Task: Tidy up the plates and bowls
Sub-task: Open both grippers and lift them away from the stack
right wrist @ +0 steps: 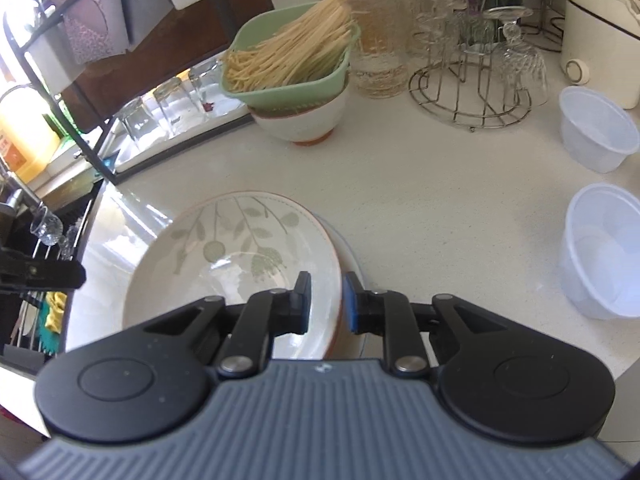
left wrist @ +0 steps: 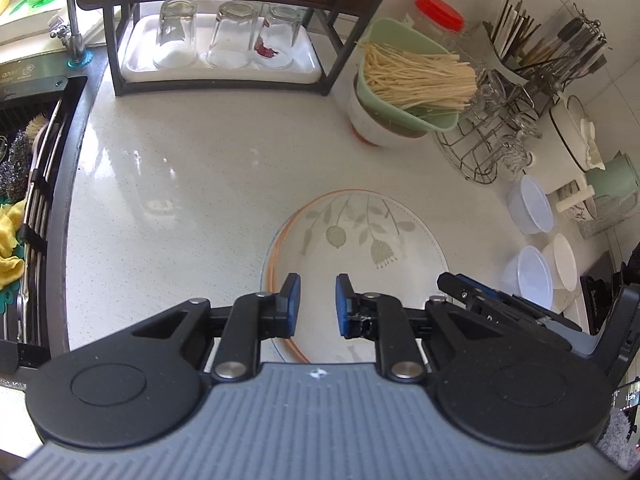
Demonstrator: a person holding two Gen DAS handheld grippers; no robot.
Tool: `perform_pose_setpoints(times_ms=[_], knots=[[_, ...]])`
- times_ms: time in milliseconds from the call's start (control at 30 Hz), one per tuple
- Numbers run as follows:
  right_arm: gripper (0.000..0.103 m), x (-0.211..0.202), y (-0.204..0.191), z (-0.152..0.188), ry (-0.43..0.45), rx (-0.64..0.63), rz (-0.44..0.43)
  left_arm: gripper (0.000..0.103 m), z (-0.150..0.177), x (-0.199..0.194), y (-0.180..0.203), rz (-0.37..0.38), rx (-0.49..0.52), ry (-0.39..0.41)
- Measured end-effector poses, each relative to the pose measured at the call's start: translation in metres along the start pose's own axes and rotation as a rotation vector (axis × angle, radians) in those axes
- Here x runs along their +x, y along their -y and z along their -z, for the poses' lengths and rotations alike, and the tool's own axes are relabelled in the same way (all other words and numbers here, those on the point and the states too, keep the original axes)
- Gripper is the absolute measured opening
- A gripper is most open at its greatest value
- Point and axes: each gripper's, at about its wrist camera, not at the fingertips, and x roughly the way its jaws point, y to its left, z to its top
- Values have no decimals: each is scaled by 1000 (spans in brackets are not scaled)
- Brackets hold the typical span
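Right wrist view: leaf-patterned plate (right wrist: pixel 240 264) tilted on the table (right wrist: pixel 440 200).
Right gripper (right wrist: pixel 328 300) fingers straddled its rim with a narrow gap; left gripper (left wrist: pixel 318 304) fingers hung slightly apart above the plate, holding nothing.

**Bright daylight, strong fisheye bend**

Daylight floods both views from the far left of the tongs, overexposing the window side. Glare sheens the countertop (left wrist: pixel 168 168) ahead-left of the left gripper (left wrist: pixel 318 304). Shadows stay soft. Edges curve heavily; the right wrist view blurs slightly toward its corners.
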Motion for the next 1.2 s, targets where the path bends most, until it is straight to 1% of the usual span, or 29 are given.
perform_pose_setpoints(times_ms=[133, 267, 433, 533, 600, 700, 833, 1200], knots=[[21, -7, 9, -4, 15, 13, -18, 20, 1, -1, 13, -11, 4, 19], [21, -19, 24, -15, 36, -5, -60, 20, 0, -7, 36, -31, 2, 77], [21, -49, 43, -39, 87, -69, -109, 20, -1, -20, 77, -40, -13, 166], [21, -70, 54, -53, 135, -107, -132, 20, -2, -23, 101, -32, -35, 202], [21, -83, 63, -61, 167, -109, -150, 20, -2, -25, 116, -26, -34, 217], [21, -100, 74, -71, 211, -112, -158, 20, -1, -26, 142, -14, -11, 226], [21, -117, 88, -74, 254, -114, -157, 20, 1, -23, 168, -12, 29, 232], [21, -131, 139, -64, 277, -88, -96, 20, 6, 1, 220, 10, 87, 208]])
